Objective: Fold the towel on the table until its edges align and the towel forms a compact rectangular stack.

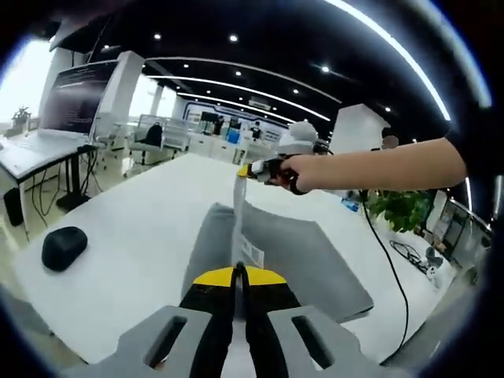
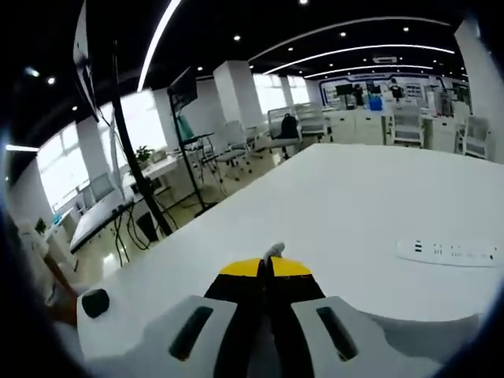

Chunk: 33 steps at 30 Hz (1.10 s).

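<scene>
While both grippers are raised above it, the white table (image 1: 142, 228) spreads across the left gripper view and also fills the middle of the right gripper view, where its far corner points toward rows of office desks and chairs. On the table lies the grey towel (image 1: 307, 260), spread flat to the right of centre in the left gripper view, with one edge drawn up off the surface into a taut vertical fold that runs between the two grippers. The left gripper (image 1: 238, 273), with yellow-tipped black jaws, is clenched on the near end of that lifted edge, beside a small white label sewn to the cloth. The right gripper (image 1: 253, 170), seen at the far end of the fold in the left gripper view, is held in a person's hand (image 1: 303, 172) whose bare forearm enters from the right; in its own view the right gripper (image 2: 269, 264) has its jaws pressed together on a small tuft of grey towel fabric. A white power strip (image 2: 449, 252) lies on the table to the right in the right gripper view. A black computer mouse (image 1: 64, 246) rests near the table's left edge, well apart from the towel.
</scene>
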Available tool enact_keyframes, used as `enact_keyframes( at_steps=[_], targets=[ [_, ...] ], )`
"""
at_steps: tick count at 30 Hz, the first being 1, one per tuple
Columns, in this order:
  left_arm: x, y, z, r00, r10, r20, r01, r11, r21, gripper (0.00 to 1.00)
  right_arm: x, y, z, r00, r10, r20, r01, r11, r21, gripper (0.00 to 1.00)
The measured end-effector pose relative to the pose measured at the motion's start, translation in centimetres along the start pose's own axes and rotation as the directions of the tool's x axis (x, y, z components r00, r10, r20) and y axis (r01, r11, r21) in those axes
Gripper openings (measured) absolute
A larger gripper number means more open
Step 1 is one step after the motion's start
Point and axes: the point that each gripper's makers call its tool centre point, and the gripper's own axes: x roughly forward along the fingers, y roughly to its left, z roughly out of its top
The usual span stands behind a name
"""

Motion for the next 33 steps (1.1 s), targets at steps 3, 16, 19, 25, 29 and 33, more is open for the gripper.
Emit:
enact_keyframes(
  at_steps=[3, 16, 19, 25, 29, 33],
  targets=[
    [0.5, 1.0, -0.9, 0.999, 0.026, -0.023, -0.026, 0.999, -0.022, 0.03, 1.4, 0.6, -0.8, 1.000, 0.006, -0.020, -0.007, 0.999, -0.032, 0.01],
    [2.0, 5.1, -5.2, 0.985, 0.088, -0.152, -0.102, 0.991, -0.092, 0.03, 5.6, 1.6, -4.9, 0.995, 0.005, -0.096, -0.018, 0.990, -0.138, 0.00],
    [2.1, 4.5, -5.5, 0.985, 0.056, -0.165, -0.072, 0.993, -0.095, 0.03, 5.2, 1.7, -4.9, 0.995, 0.011, -0.101, -0.026, 0.987, -0.155, 0.03],
    [2.2, 4.5, -5.8, 0.979, 0.066, -0.194, -0.070, 0.997, -0.012, 0.20, 4.0, 0.1, -4.5, 0.993, -0.024, -0.114, 0.005, 0.985, -0.171, 0.21],
    [2.3, 4.3, -4.8, 0.980, 0.081, -0.179, -0.072, 0.996, 0.056, 0.26, 3.2, -1.1, -3.7, 0.994, -0.035, -0.103, 0.018, 0.987, -0.161, 0.21],
    [2.5, 3.5, -4.0, 0.982, 0.079, -0.171, -0.064, 0.994, 0.091, 0.40, 1.4, -2.2, -2.8, 0.995, -0.044, -0.090, 0.029, 0.987, -0.155, 0.21]
  ],
)
